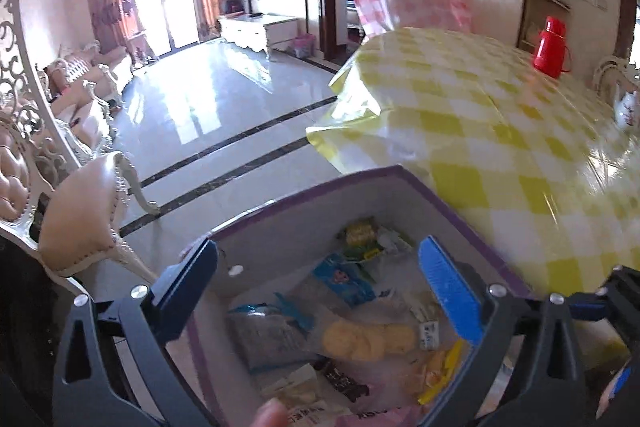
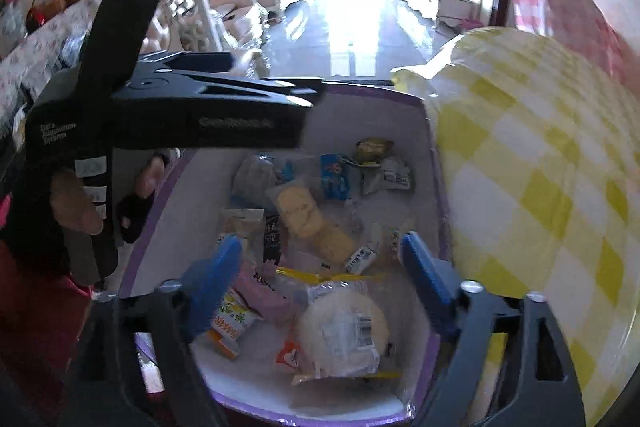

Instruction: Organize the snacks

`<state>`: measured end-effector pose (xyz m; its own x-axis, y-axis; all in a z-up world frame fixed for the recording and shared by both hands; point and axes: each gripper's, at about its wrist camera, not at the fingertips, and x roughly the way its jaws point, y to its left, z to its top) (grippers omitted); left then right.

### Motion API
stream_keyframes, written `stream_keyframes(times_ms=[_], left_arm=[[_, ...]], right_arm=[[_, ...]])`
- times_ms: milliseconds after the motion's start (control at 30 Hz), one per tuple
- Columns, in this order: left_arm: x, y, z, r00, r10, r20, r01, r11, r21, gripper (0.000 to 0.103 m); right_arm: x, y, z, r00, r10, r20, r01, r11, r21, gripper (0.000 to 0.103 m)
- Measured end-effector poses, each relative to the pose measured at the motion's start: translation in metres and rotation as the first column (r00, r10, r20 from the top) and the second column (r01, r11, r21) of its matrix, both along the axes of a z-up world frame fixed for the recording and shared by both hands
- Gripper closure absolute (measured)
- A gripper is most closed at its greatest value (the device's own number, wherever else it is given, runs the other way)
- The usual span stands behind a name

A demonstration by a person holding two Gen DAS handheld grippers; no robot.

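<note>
A white box with a purple rim [image 1: 308, 191] [image 2: 424, 115] holds several packaged snacks. Among them are a clear bag of yellow biscuits [image 1: 368, 341] [image 2: 308, 219], a blue packet [image 1: 346, 281] [image 2: 334, 175] and a round white bun in clear wrap [image 2: 344, 335]. My left gripper [image 1: 320, 291] hovers open over the box, fingers apart, nothing between them. My right gripper [image 2: 320, 275] is open above the bun and the other snacks, empty. The left gripper body, held by a hand, shows in the right wrist view [image 2: 192, 115] over the box's far left rim.
The box sits at the edge of a table with a yellow-and-white checked cloth [image 1: 500, 131] [image 2: 540, 187]. A red thermos [image 1: 554, 47] and a white teapot [image 1: 626, 107] stand on it farther back. A padded chair [image 1: 80, 211] stands to the left, with tiled floor beyond.
</note>
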<state>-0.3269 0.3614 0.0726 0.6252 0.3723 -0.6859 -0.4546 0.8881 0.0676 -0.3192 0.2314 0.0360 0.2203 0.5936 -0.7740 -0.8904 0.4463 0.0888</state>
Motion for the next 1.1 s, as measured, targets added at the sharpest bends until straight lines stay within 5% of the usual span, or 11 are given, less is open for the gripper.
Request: stream_keyframes(times_ms=[233, 433, 667, 1100], left_arm=[[0.006, 0.004, -0.001, 0.990, 0.089, -0.111, -0.092, 0.995, -0.026, 0.002], [0.012, 0.010, -0.024, 0.980, 0.021, -0.198, -0.054, 0.985, -0.163, 0.002], [0.019, -0.003, -0.044, 0.967, -0.011, -0.254, -0.033, 0.985, -0.169, 0.002], [0.022, -0.003, -0.055, 0.961, -0.008, -0.276, -0.040, 0.985, -0.168, 0.002]], right_arm=[[-0.002, -0.019, 0.018, 0.997, -0.081, 0.014, 0.081, 0.997, -0.005, 0.015], [-0.002, -0.022, 0.017, 0.991, -0.129, 0.038, 0.131, 0.989, -0.061, 0.015], [-0.007, -0.007, -0.019, 0.994, -0.109, 0.012, 0.110, 0.978, -0.178, 0.015], [-0.013, -0.003, -0.028, 0.996, -0.089, 0.006, 0.088, 0.976, -0.199, 0.015]])
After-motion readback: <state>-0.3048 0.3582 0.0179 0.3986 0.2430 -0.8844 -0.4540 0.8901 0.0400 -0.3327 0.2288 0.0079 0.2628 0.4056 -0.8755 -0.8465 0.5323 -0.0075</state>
